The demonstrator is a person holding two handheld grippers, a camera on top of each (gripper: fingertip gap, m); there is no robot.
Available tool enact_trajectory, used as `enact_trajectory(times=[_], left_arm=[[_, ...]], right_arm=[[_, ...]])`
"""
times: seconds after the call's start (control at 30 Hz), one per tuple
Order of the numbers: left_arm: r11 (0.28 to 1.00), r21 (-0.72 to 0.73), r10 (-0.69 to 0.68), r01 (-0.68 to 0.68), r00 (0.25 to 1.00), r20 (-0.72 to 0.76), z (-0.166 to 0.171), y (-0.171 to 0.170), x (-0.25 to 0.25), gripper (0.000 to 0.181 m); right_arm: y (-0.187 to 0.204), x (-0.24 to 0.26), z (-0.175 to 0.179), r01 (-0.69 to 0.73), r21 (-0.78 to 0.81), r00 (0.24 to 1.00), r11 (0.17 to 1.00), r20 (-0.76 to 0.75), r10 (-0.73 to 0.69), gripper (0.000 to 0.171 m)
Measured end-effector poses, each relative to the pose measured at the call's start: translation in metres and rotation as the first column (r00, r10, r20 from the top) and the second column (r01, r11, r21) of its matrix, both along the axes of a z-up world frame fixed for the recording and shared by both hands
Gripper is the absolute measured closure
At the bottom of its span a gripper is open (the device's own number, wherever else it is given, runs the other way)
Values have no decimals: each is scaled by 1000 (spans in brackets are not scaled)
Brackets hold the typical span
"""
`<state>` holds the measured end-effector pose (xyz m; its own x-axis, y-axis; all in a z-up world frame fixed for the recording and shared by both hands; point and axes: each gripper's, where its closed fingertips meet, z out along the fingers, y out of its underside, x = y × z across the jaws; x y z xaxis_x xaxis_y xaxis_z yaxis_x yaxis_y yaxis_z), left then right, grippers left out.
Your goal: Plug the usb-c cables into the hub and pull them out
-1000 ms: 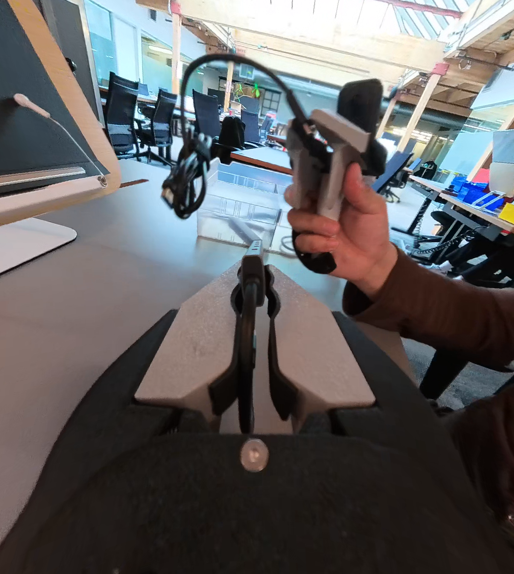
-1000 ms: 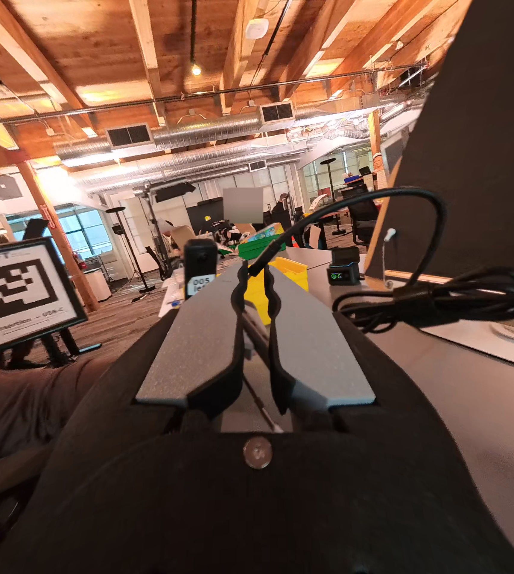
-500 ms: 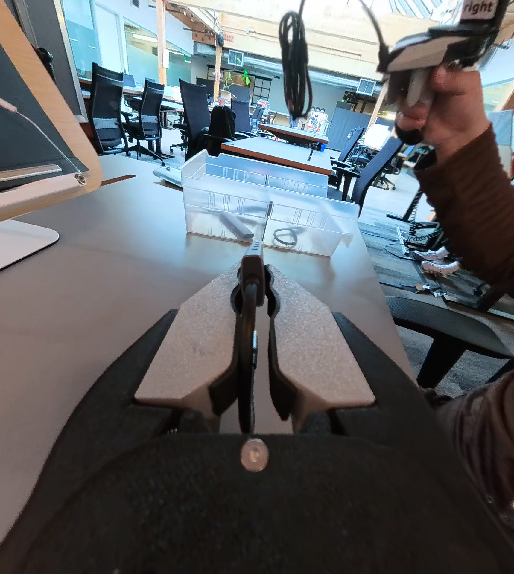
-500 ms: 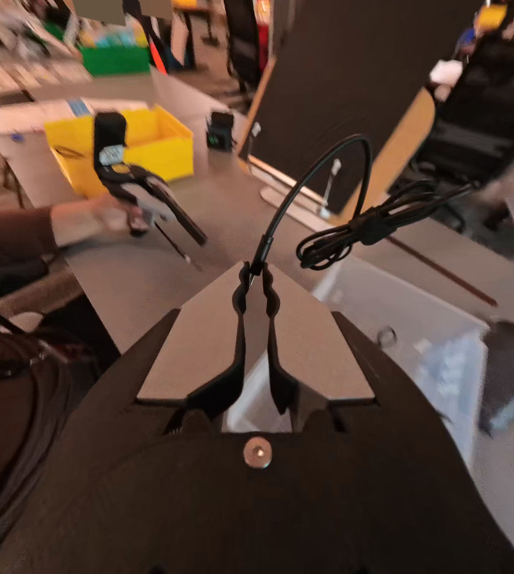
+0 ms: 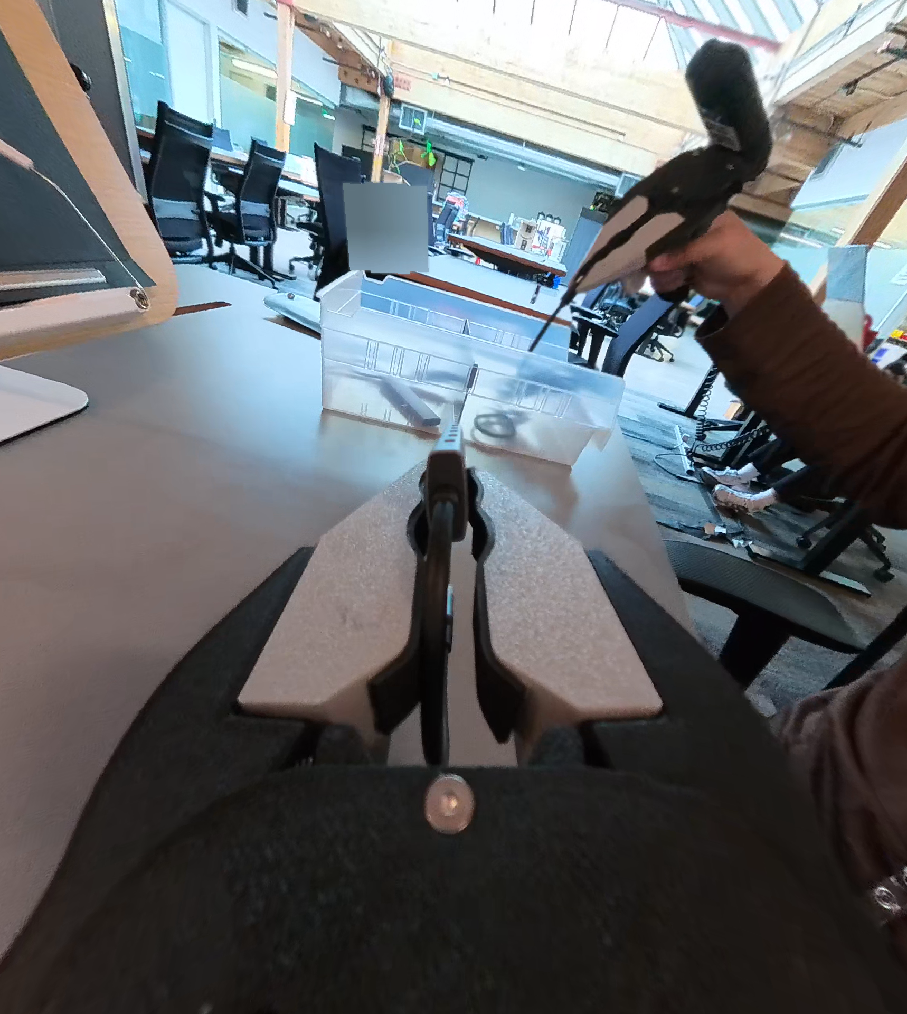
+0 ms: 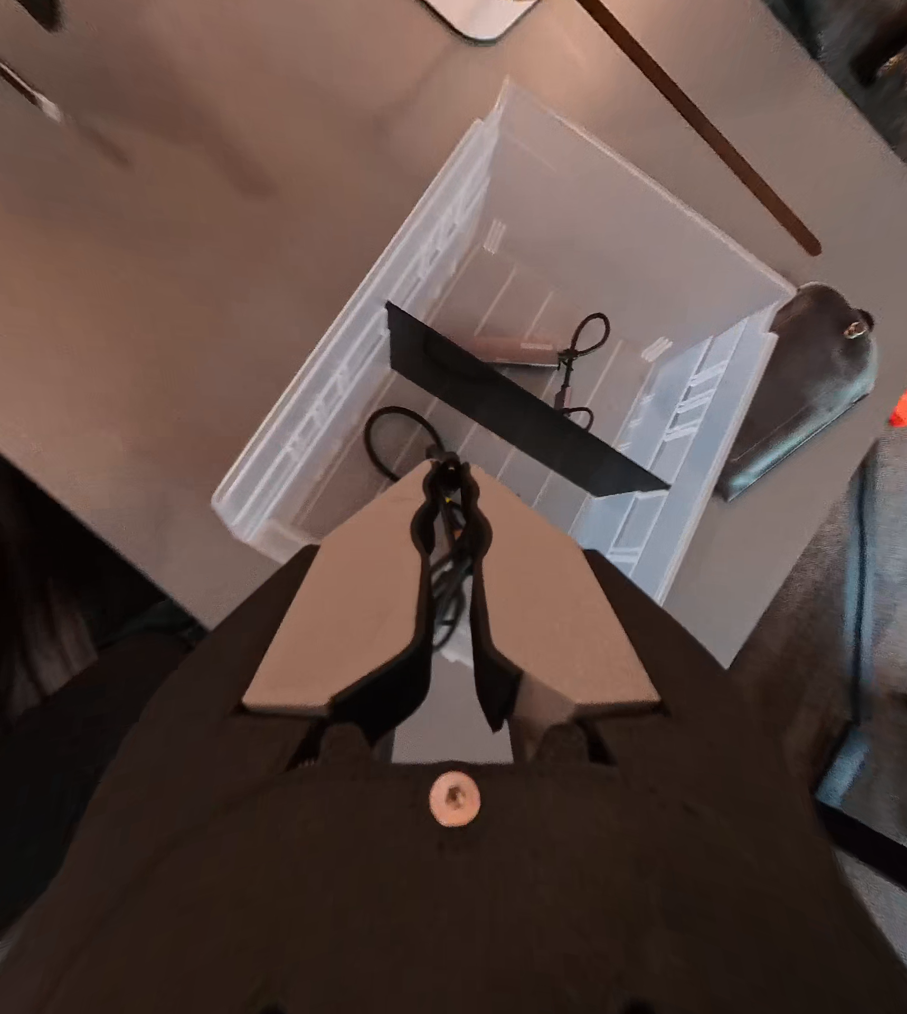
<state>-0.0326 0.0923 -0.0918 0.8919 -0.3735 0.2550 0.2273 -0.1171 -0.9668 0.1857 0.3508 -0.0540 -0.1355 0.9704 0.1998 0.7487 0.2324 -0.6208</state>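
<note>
Black divider [image 6: 522, 422] splits the clear bin [image 6: 330, 384]; the near half seems roomier.

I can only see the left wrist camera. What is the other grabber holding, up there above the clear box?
Observer: The right gripper is shut on a black cable. The cable's bundled part shows through the gap between the fingers.
Child: Is it really over the box?
Observer: Yes. It points down into the clear bin, on the gripper's side of a black divider that splits the bin in two.
Child: What's in the other part?
Observer: A small looped black tie lies beyond the divider.
</note>
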Motion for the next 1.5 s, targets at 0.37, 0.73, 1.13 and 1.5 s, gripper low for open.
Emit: enact_trajectory(times=[0.37, 0.73, 1.13, 1.5], left_arm=[[988, 23, -149, 149, 989, -20, 4, -6, 28, 173], [932, 68, -343, 357, 926, -159, 7, -23, 75, 174], [989, 136, -55, 53, 998, 9, 28, -10, 19, 145], [991, -49, 124, -122, 992, 35, -4, -1, -21, 161]], right_arm=[[-16, -25, -64, 1, -87, 982, 996, 191, 16, 144], [-247, -109, -19, -499, -329, 866, 801, -163, 473, 110], [-204, -140, 17, -452, -21, 889, 892, -95, 448, 164], [-10, -104, 116, -135, 520, 985, 843, -19, 170, 164]])
